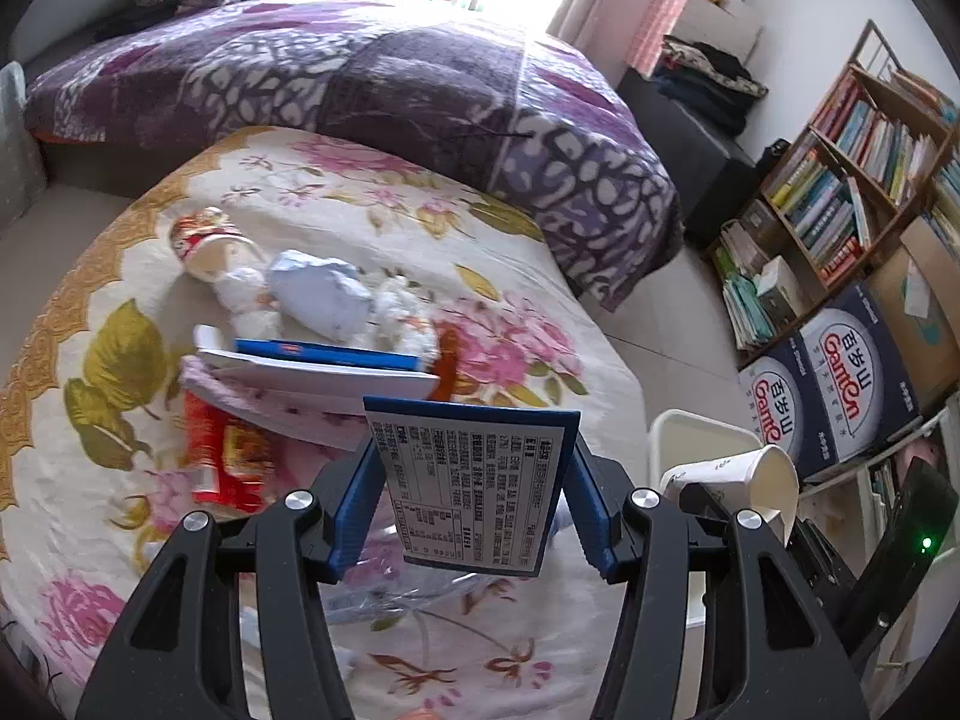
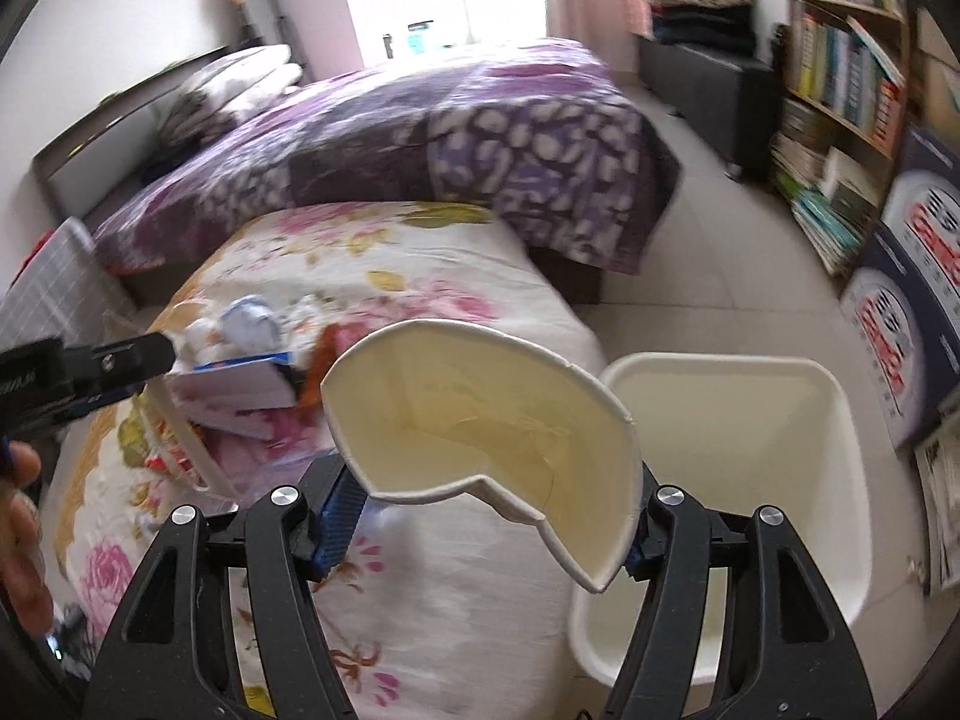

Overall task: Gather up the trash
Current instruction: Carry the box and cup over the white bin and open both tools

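Note:
My left gripper (image 1: 471, 510) is shut on a flat blue carton (image 1: 480, 456) with a white printed label, held upright above the floral bedspread (image 1: 360, 210). My right gripper (image 2: 489, 516) is shut on a squashed white paper cup (image 2: 480, 414), its mouth facing the camera, beside a white bin (image 2: 720, 363) on the floor at the bed's right edge. In the left wrist view that cup (image 1: 762, 474) hangs over the bin's rim (image 1: 690, 423). Other rubbish lies on the bed: crumpled paper balls (image 1: 318, 300), a red-printed cup (image 1: 204, 240), a red wrapper (image 1: 228, 456) and a white and blue box (image 1: 312, 372).
A purple quilt (image 1: 420, 78) covers the far half of the bed. A bookshelf (image 1: 852, 180) and dark blue boxes (image 1: 840, 396) stand along the right wall beyond a strip of tiled floor (image 2: 720, 228). A hand (image 2: 18, 510) shows at the left edge of the right wrist view.

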Action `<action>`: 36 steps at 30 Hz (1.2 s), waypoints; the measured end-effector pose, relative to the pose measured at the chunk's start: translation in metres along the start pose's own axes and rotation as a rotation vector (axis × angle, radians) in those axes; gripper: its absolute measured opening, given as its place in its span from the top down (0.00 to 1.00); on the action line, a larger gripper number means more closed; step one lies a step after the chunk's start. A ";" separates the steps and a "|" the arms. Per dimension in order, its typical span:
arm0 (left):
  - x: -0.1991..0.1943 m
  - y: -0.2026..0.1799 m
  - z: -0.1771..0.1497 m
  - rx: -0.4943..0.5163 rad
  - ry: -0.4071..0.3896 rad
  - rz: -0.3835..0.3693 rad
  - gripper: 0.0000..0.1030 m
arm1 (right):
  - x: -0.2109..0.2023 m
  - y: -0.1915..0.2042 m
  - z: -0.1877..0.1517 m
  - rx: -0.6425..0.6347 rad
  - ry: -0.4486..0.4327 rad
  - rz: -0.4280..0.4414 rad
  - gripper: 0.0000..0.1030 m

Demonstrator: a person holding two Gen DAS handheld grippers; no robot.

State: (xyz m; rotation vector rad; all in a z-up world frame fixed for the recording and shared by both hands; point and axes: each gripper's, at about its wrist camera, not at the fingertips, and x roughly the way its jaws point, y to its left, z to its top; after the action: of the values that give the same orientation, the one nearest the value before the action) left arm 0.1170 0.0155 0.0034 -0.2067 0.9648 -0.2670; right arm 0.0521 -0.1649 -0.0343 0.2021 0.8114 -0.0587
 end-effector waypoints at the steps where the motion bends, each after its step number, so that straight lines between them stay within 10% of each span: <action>1: 0.002 -0.004 -0.001 0.003 0.001 -0.002 0.46 | -0.002 -0.007 0.000 0.018 0.000 -0.016 0.39; 21: 0.036 -0.089 -0.027 0.113 0.060 -0.063 0.46 | -0.015 -0.121 -0.008 0.317 0.043 -0.279 0.33; 27: 0.041 -0.115 -0.031 0.144 0.066 -0.087 0.46 | -0.028 -0.145 -0.011 0.368 0.025 -0.362 0.12; 36: 0.052 -0.149 -0.044 0.188 0.090 -0.114 0.46 | -0.042 -0.181 -0.017 0.462 0.017 -0.389 0.09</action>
State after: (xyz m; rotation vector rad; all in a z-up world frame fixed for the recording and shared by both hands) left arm 0.0892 -0.1441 -0.0179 -0.0780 1.0120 -0.4721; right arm -0.0126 -0.3396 -0.0432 0.4775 0.8370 -0.6151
